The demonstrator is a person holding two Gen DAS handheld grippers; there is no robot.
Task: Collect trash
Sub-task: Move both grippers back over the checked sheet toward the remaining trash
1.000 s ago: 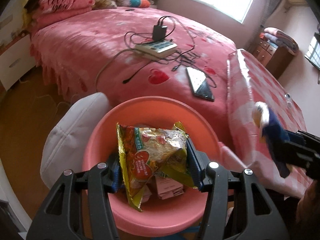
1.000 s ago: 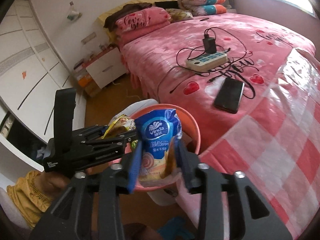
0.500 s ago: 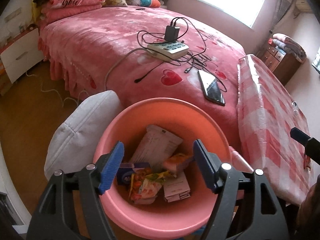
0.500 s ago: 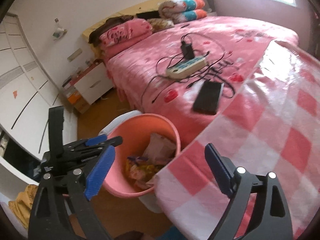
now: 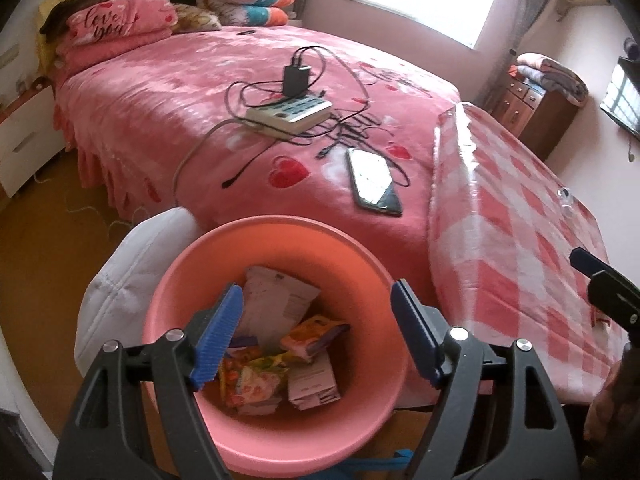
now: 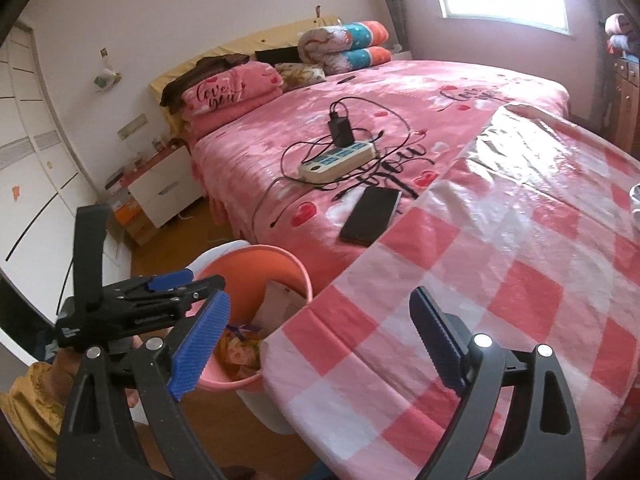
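A pink round bin [image 5: 188, 276] stands on the floor between the bed and the table. It holds several wrappers and packets [image 5: 276, 352]. My left gripper [image 5: 316, 334] is open and empty, right above the bin's mouth. My right gripper [image 6: 316, 338] is open and empty, over the near corner of the pink checked table [image 6: 500, 264]. The bin [image 6: 280, 256] shows in the right wrist view at lower left, with the left gripper [image 6: 176, 292] above it. A piece of the right gripper [image 5: 600, 280] shows at the right edge of the left wrist view.
A pink bed [image 5: 180, 92] carries a power strip with charger and cables [image 5: 292, 112] and a black phone [image 5: 374, 186]. A white cushion [image 5: 124, 276] leans against the bin. A small white object [image 6: 634, 200] sits at the table's far right. A white nightstand [image 6: 164, 192] stands by the bed.
A second ago my left gripper held a noodle packet and my right a tissue pack over the bin. Both opened and the items dropped in. The right gripper moved right over the table.
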